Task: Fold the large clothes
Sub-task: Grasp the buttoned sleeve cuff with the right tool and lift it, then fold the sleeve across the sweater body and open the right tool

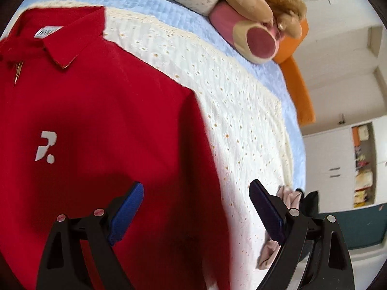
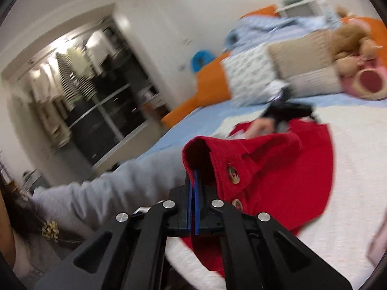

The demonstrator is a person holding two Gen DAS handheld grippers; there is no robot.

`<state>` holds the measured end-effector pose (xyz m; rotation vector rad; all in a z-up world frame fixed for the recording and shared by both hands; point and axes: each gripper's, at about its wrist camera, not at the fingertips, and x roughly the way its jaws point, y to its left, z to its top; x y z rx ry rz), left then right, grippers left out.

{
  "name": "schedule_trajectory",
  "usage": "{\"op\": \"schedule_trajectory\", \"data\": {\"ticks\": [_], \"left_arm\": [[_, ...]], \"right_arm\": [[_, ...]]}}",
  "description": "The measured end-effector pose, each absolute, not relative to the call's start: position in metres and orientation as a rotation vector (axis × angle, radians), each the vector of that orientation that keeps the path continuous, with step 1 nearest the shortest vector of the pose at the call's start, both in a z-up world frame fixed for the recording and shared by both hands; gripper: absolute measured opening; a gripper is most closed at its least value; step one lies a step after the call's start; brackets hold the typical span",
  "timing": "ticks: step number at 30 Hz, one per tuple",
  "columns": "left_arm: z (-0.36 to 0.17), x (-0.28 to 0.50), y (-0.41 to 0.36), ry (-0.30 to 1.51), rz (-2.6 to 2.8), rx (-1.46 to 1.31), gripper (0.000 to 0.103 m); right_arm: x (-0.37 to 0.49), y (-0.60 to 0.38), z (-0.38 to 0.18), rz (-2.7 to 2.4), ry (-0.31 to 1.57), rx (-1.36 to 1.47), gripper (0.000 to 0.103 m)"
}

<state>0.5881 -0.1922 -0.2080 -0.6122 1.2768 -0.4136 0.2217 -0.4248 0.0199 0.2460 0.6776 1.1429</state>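
Right gripper (image 2: 193,181) is clamping the red shirt's (image 1: 108,120) cuff between its fingers; left gripper (image 1: 196,207) is hovering agape, shirt edge directly below.

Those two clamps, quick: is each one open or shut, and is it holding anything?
Left gripper: open, nothing between its fingers, above the red shirt.
Right gripper: shut on a fold of the red shirt, near its buttons.
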Motion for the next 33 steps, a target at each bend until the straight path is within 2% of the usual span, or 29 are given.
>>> {"op": "schedule_trajectory", "data": {"ticks": [5, 8, 11, 13, 16, 19, 26, 31, 33], "left_arm": [[-0.217, 0.589, -0.188, 1.297, -0.448, -0.548, 0.088], [-0.225, 0.586, -0.191, 1.335, -0.448, -0.426, 0.079], [-0.243, 0.585, -0.194, 1.426, -0.426, -0.354, 0.057], [-0.25, 0.583, -0.192, 1.46, -0.421, -0.348, 0.035], [-0.241, 0.58, -0.187, 1.44, -0.429, -0.333, 0.02], [-0.227, 0.579, -0.178, 1.414, -0.434, -0.349, 0.012], [-0.197, 0.575, -0.13, 1.312, -0.421, -0.394, 0.01], [-0.218, 0.565, -0.101, 1.334, -0.399, -0.412, 0.01], [-0.228, 0.553, -0.094, 1.348, -0.407, -0.418, 0.015]], "right_arm": [[0.208, -0.372, -0.014, 1.255, 0.778, 0.234, 0.002], [0.211, -0.359, -0.032, 1.255, 0.826, 0.25, 0.002], [0.212, -0.36, -0.038, 1.245, 0.839, 0.283, 0.002], [0.215, -0.361, -0.033, 1.241, 0.826, 0.293, 0.002], [0.208, -0.364, -0.022, 1.233, 0.79, 0.279, 0.003], [0.2, -0.354, -0.011, 1.231, 0.745, 0.251, 0.003], [0.179, -0.295, -0.028, 1.239, 0.734, 0.172, 0.003], [0.178, -0.255, -0.067, 1.182, 0.799, 0.104, 0.006], [0.18, -0.244, -0.083, 1.129, 0.842, 0.033, 0.008]]}}
